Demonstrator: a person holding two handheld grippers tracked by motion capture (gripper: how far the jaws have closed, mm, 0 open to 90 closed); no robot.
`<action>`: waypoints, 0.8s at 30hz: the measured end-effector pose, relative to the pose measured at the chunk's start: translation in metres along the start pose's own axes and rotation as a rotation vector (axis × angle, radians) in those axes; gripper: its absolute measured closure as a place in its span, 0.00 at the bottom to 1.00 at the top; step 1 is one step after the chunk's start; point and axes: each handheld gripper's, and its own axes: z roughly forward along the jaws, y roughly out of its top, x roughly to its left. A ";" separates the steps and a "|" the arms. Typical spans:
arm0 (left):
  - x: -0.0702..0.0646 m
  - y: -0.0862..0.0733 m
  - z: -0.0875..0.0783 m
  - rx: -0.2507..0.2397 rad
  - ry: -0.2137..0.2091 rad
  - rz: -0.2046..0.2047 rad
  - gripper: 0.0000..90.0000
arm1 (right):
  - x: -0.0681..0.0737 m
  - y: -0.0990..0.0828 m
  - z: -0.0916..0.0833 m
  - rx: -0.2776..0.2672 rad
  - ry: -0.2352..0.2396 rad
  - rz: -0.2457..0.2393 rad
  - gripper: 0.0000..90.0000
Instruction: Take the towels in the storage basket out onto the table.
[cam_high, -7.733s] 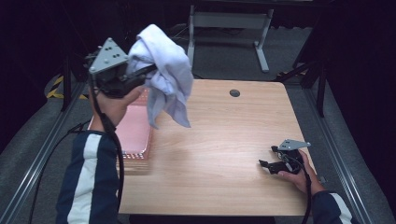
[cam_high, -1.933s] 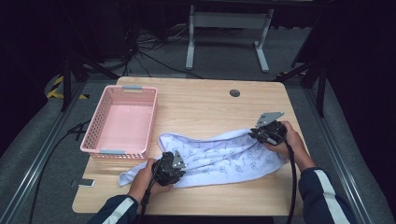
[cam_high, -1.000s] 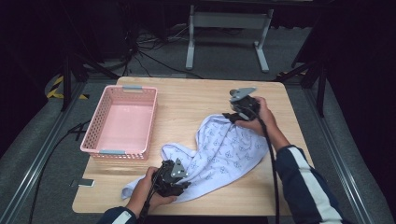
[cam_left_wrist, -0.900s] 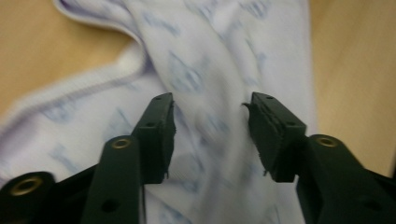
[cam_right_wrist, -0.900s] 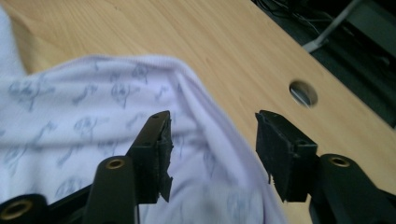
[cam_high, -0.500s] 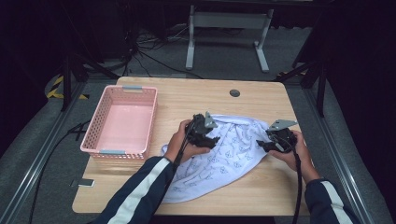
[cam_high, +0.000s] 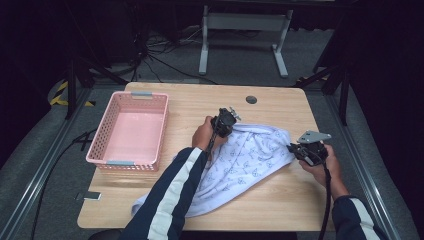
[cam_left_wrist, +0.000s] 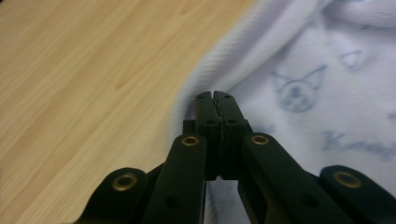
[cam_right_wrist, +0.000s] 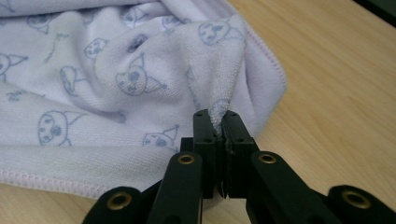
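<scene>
Lay spread and rumpled across the right half of the wooden table (cam_high: 280, 205): a white towel (cam_high: 245, 165) printed with small blue cat faces, one end trailing toward the near left edge; partly covered by the striped sleeve (cam_high: 167, 200) reaching over it from the near side.

Held at the towel's far edge, near the table's middle: the left gripper (cam_high: 223, 121); jaws just closed and pressed together, tips over the ribbed hem in the left gripper view (cam_left_wrist: 215, 100); cannot tell whether any cloth was caught between them.

Held at the towel's right end, near the right edge of the table: the right gripper (cam_high: 300, 151); jaws likewise just closed, pinching a small raised fold of terry between the tips in the right gripper view (cam_right_wrist: 217, 116); stitched hem beside it on the bare wood.

Stood empty at the left of the table, well apart from the towel: a pink basket (cam_high: 100, 147); set into the far part of the tabletop, a dark round hole (cam_high: 251, 99).
</scene>
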 end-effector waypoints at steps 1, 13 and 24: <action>0.004 -0.002 -0.004 -0.001 0.014 -0.019 1.00 | -0.003 0.000 -0.003 -0.006 -0.013 0.005 0.96; 0.008 0.005 -0.015 -0.096 -0.109 -0.006 0.77 | -0.020 -0.007 -0.009 -0.010 -0.008 0.080 0.95; -0.003 0.015 0.023 0.009 -0.088 -0.003 0.87 | -0.018 -0.012 -0.008 0.014 0.008 0.069 0.95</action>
